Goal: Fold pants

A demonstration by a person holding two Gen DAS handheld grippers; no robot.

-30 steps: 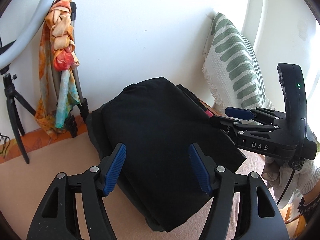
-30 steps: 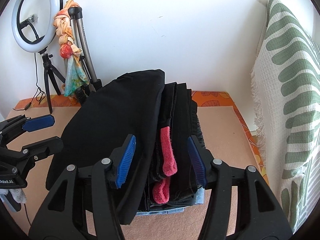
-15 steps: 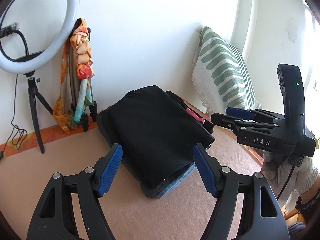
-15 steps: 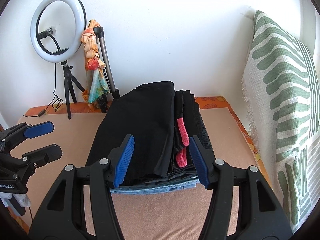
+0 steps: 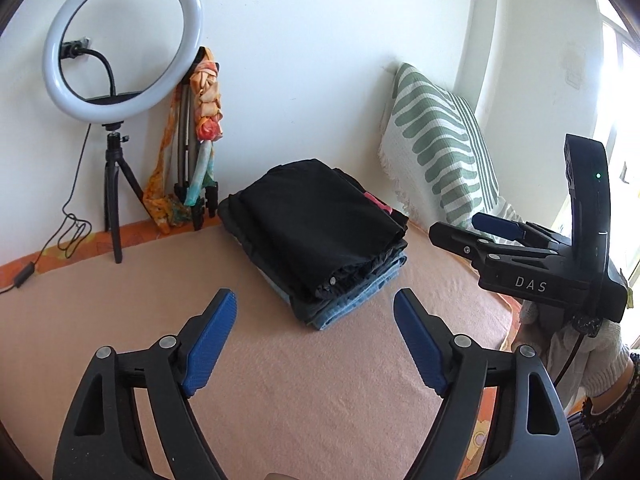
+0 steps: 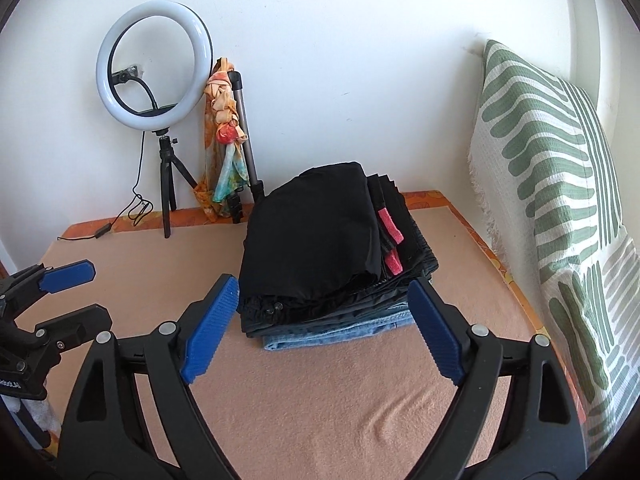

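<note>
A pile of folded pants [image 5: 320,232] lies on the peach blanket [image 5: 120,320]: black pants [image 6: 316,240] on top, a dark garment with pink bands [image 6: 390,240] under them, blue jeans [image 6: 340,332] at the bottom. My left gripper [image 5: 314,296] hangs short of the pile's near edge, its jaws opening, and nothing is between them. My right gripper [image 6: 323,282] is also back from the pile, jaws opening wide and empty. Each one shows in the other's view: the right gripper [image 5: 456,226] right of the pile, the left gripper [image 6: 98,294] at far left.
A ring light [image 6: 154,64] on a small tripod stands at the back left, its cable trailing on the blanket. A coloured scarf [image 5: 200,140] hangs on a second tripod beside it. A green-striped cushion [image 6: 552,184] leans against the right wall. A gloved hand [image 5: 592,360] holds the right gripper.
Both grippers have drawn back from the pile and a little upward, and their jaws have widened. Their fingers were over the black pants a second ago; now they are clear of them.
</note>
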